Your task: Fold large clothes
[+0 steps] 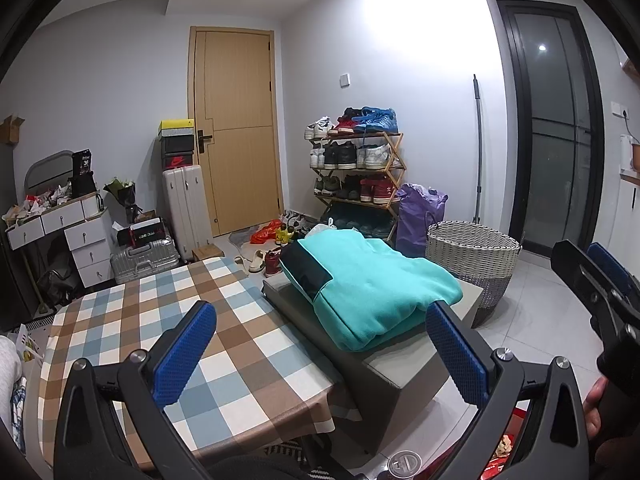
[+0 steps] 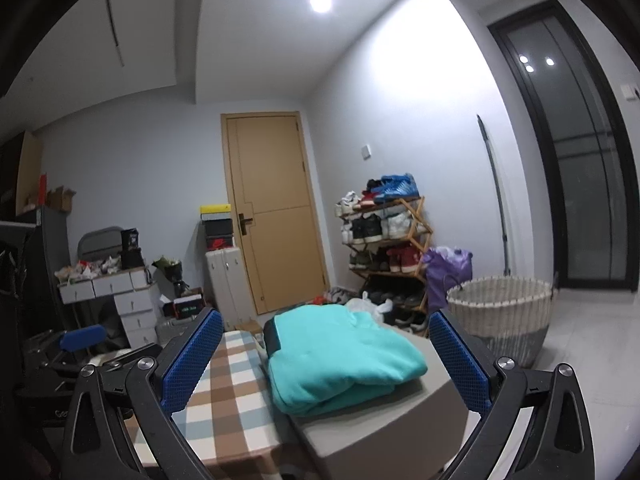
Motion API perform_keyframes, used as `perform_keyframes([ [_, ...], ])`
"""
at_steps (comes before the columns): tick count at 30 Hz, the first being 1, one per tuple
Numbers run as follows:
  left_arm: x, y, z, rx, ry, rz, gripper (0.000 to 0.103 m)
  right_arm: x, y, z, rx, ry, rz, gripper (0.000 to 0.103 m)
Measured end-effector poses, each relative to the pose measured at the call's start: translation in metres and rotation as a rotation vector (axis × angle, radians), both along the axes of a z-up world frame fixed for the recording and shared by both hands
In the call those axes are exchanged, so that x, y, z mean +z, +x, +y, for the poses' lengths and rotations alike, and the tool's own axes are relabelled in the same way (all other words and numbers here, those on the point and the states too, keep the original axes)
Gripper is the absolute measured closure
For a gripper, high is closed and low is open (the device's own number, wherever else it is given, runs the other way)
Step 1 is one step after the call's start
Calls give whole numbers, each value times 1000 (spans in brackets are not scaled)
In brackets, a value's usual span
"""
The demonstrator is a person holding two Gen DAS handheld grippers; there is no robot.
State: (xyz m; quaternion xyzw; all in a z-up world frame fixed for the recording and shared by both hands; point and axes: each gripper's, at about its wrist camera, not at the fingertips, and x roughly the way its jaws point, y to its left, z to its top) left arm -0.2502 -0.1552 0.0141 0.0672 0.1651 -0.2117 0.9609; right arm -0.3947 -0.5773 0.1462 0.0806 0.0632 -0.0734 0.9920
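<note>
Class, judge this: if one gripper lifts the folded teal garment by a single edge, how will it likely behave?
The teal garment looks soft and thick, so it would probably droop and unfold. Its fleecy surface likely grips rather than slips. Resting flat on the grey box, it shouldn't roll.

A folded garment (image 1: pixel 368 284) lies on a low box (image 1: pixel 404 372) just right of the checked table (image 1: pixel 160 320) in front of you. Behind the box stand a shoe rack (image 1: pixel 356 172) and — to its right — a woven basket (image 1: pixel 472 252); a door (image 1: pixel 236 128) stands further left.
</note>
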Motion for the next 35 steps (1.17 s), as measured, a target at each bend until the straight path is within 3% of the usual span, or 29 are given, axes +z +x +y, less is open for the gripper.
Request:
perform_keyframes([
  [31, -1, 3, 1, 4, -1, 17, 1, -6, 4, 18, 31, -38, 12, 0],
  [35, -6, 15, 3, -8, -16, 53, 1, -8, 9, 22, 30, -46, 23, 0],
])
